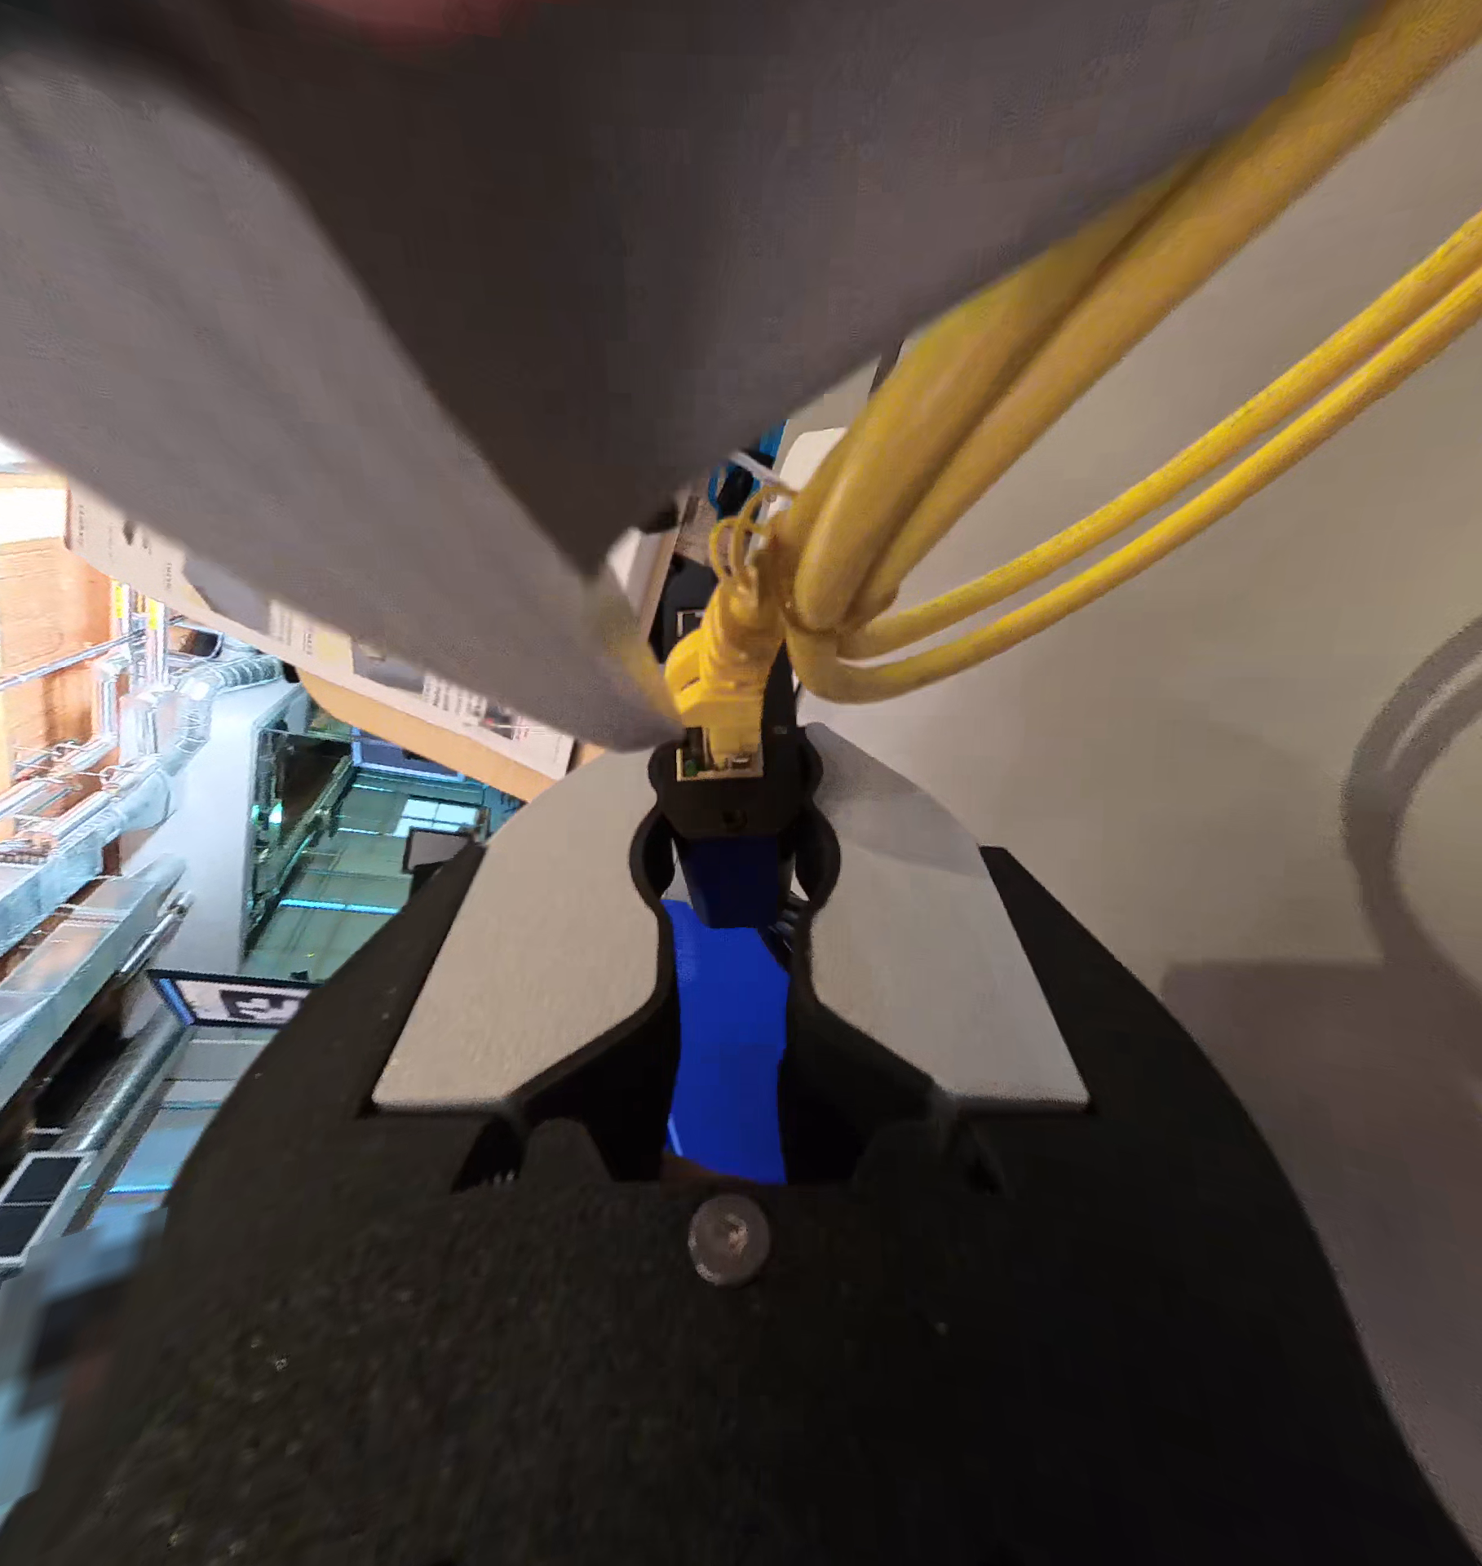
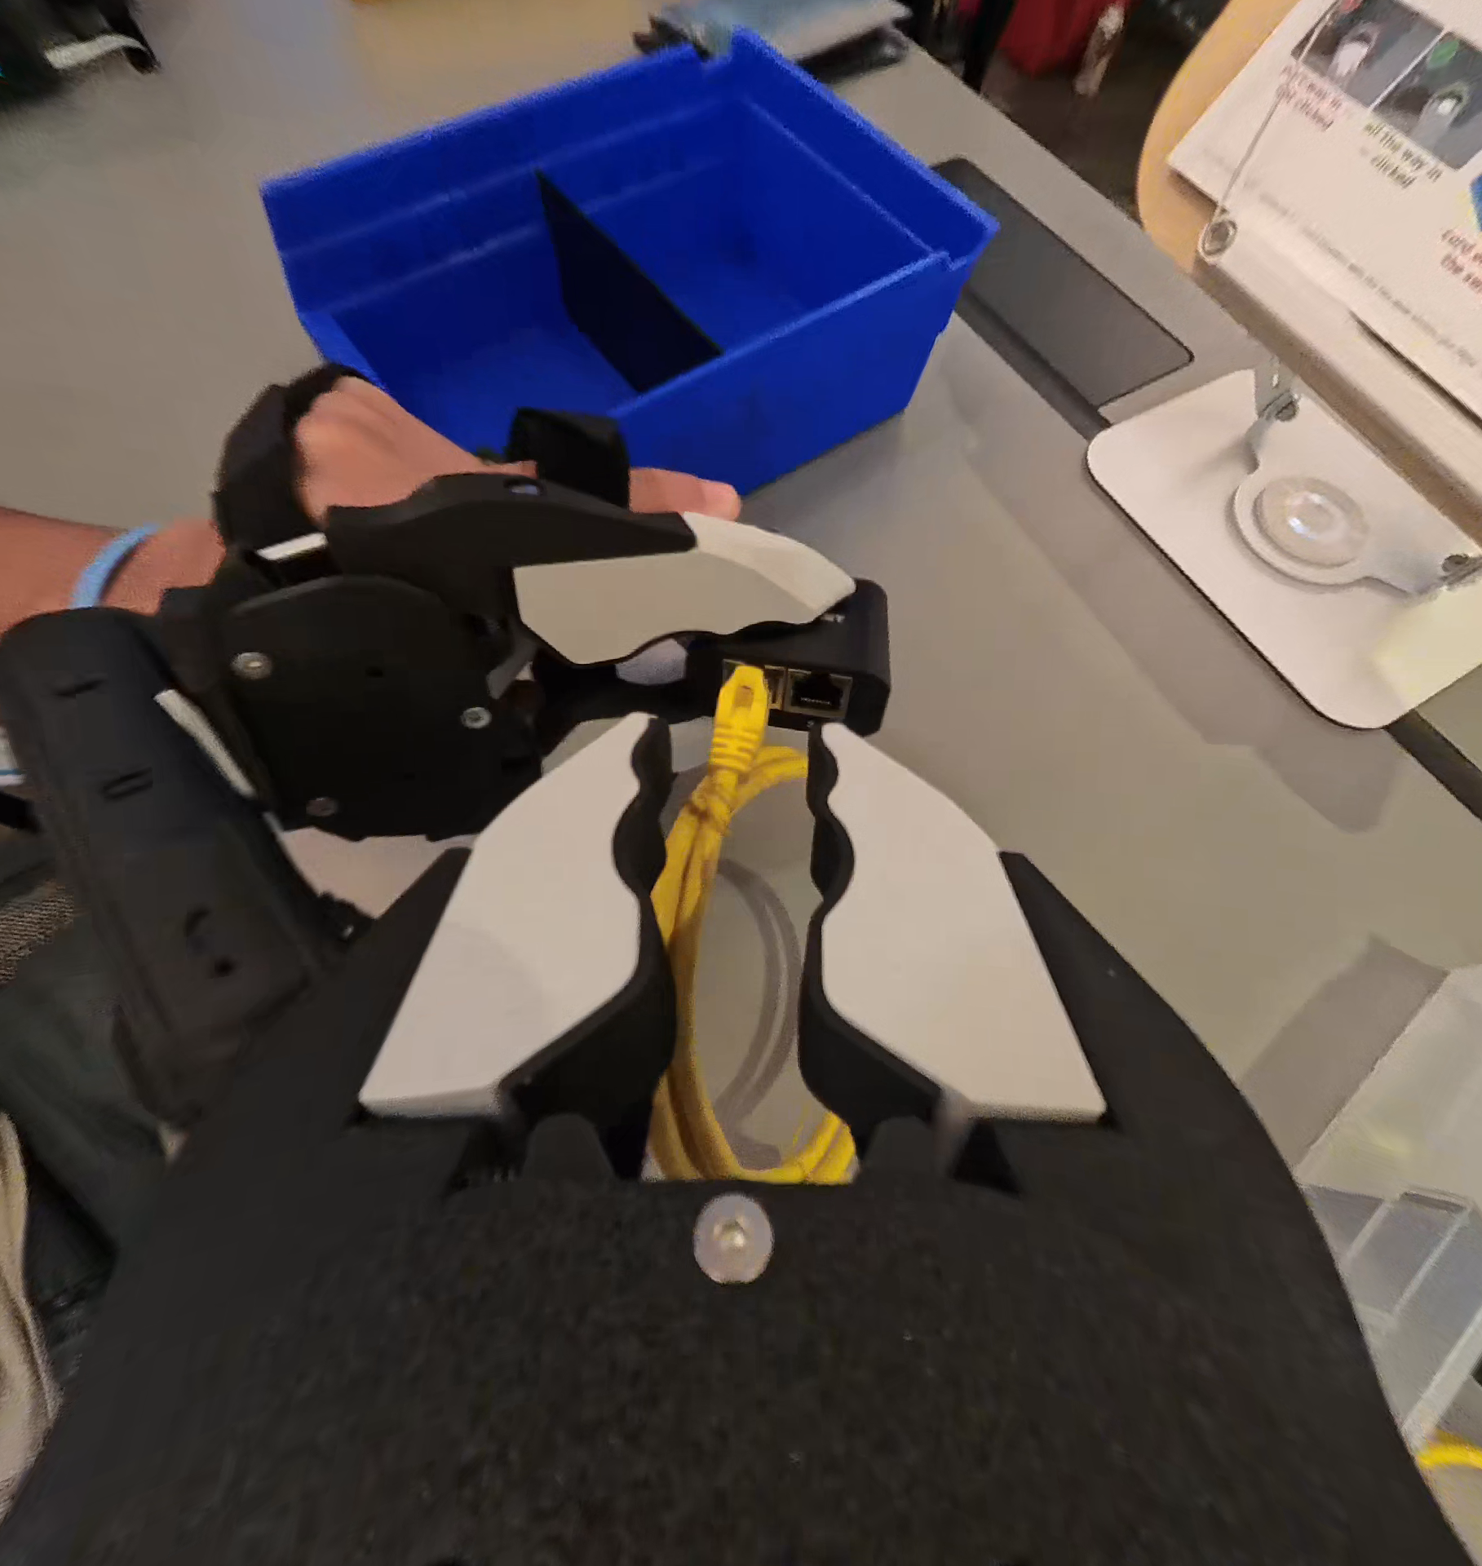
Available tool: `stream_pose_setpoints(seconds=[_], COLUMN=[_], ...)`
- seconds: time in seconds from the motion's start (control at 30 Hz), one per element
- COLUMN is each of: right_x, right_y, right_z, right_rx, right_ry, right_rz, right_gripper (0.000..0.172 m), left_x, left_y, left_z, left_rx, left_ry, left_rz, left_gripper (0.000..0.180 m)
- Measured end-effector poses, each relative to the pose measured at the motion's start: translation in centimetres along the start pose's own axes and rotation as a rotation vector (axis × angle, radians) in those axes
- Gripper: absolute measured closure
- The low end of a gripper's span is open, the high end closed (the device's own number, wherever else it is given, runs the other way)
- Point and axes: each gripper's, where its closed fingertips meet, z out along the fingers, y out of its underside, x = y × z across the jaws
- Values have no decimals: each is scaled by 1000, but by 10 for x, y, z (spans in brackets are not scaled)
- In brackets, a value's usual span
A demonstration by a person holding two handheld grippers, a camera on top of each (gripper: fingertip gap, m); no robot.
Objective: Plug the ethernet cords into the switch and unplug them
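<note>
A person's hand (image 2: 364,458), at far left in the right wrist view, works the left hand-held gripper (image 2: 771,627), whose pale fingers (image 2: 686,576) are clamped top and bottom on a small black switch (image 2: 856,652), lifted clear of the grey counter (image 2: 1144,763). The left wrist view confirms the pinch, with black pads closed against both sides of the switch (image 1: 724,805).

At centre, the yellow plug (image 2: 741,695) of an ethernet cord (image 2: 695,890) sits in 1 port; the port beside it (image 2: 819,691) is empty. The right hand-held gripper (image 2: 733,746) stands narrowly parted around the plug's strain-relief boot, with clear gaps between each pad and the cord, so it grips nothing.

The switch looks light and rigid, a hard-cased box that should tolerate a firm squeeze across its flat faces, as it gets now. The cord is limp and coiled in loops (image 1: 890,525); pulling on the cable itself would probably only stretch it. The moulded plug is the stiff part, and the likely place to hold is at the boot near the port, where the latch tab can be pressed.

Behind stands a blue divided bin (image 2: 847,373), and at far right a printed sheet (image 2: 1356,169) on a stand.
</note>
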Motion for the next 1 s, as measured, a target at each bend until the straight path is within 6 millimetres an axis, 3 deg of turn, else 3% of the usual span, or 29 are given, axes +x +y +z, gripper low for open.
stream_pose_setpoints(seconds=[0.23,0.27,0.33,0.53,0.8,0.93,1.0], right_x=[3,1,0,1,5,14,23], right_y=[14,19,14,11,20,23,26], right_z=[20,23,23,26,28,4,-12], right_rx=[-126,-164,-127,-89,-118,-97,-90], right_ry=[-33,-54,-55,-4,-2,10,46], right_rz=[37,38,20,-35,40,83,79], right_gripper=[138,145,159,160,160,160,160], left_x=[-3,-4,-6,-9,-4,-17,-23], left_y=[-2,-2,-2,1,3,56,42], left_z=[-5,-5,-5,-4,2,23,16], left_rx=[-23,-28,-29,-30,-60,-236,-179], left_ry=[-36,-45,-52,-61,-86,-93,-122], left_rz=[42,47,42,34,53,53,40], left_gripper=[156,156,156,156,156,156,156])
